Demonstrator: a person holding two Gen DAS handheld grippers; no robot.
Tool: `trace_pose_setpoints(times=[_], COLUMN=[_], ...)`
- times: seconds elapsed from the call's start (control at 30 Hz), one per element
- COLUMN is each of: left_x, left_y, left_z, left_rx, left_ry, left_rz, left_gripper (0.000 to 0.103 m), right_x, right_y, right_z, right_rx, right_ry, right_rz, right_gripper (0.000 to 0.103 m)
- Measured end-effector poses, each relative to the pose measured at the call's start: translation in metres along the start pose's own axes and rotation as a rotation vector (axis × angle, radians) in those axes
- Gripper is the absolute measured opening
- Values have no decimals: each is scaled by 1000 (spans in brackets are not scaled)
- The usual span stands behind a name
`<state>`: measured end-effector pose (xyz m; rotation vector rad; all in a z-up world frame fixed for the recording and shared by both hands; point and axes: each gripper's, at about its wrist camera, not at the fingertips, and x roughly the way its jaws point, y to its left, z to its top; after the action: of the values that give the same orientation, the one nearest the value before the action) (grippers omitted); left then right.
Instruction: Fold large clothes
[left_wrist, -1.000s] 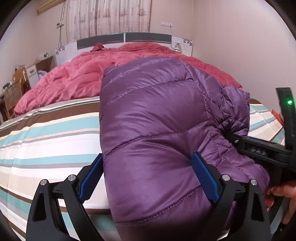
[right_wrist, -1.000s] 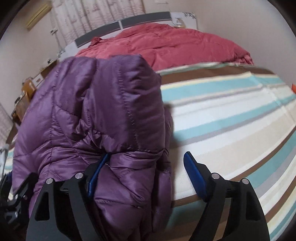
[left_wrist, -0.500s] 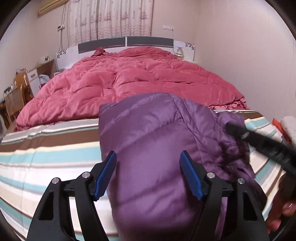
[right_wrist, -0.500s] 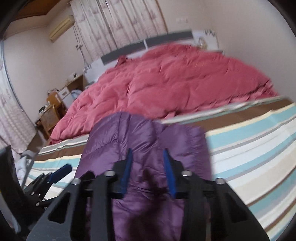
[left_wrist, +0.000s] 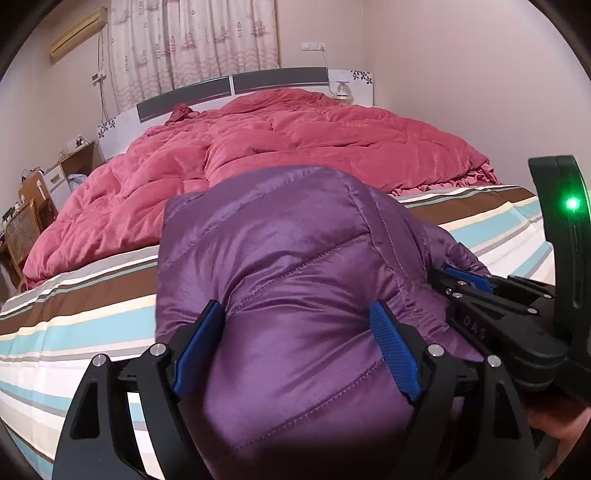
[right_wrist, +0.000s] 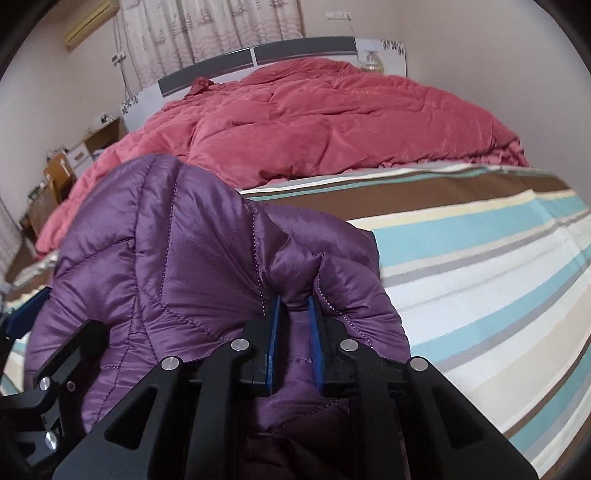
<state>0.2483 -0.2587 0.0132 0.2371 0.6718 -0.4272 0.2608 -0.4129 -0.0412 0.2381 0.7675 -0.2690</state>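
A folded purple quilted puffer jacket (left_wrist: 288, 266) lies bunched at the near edge of the striped bed (left_wrist: 74, 332). My left gripper (left_wrist: 295, 347) has its blue pads wide apart on either side of a thick fold of the jacket, pressing into it. My right gripper (right_wrist: 294, 332) is shut on a fold of the jacket (right_wrist: 184, 251) at its right side. The right gripper also shows at the right edge of the left wrist view (left_wrist: 476, 291).
A crumpled red duvet (left_wrist: 303, 140) covers the far half of the bed up to the headboard (left_wrist: 236, 85). The striped sheet (right_wrist: 480, 266) stretches to the right of the jacket. A nightstand and chair (left_wrist: 33, 206) stand at the left wall.
The right gripper closed from wide open onto a fold of the jacket. The left gripper's pads came closer together around the jacket. The jacket sank lower, showing the red duvet behind.
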Motion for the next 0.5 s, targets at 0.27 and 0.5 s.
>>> trace_pose_setpoints(times=[0.27,0.5], left_x=[3,-7], left_y=[0,1], left_z=[-5,-8], left_rx=[2,22], left_ry=[11,10], left_rz=[4,3], left_gripper=[81,82], right_x=[2,-6], right_y=[1,3], right_z=[-3,2], right_rx=[-14,-54], right_ry=[-22,2], right_rz=[-12,-10], right_gripper=[14,14])
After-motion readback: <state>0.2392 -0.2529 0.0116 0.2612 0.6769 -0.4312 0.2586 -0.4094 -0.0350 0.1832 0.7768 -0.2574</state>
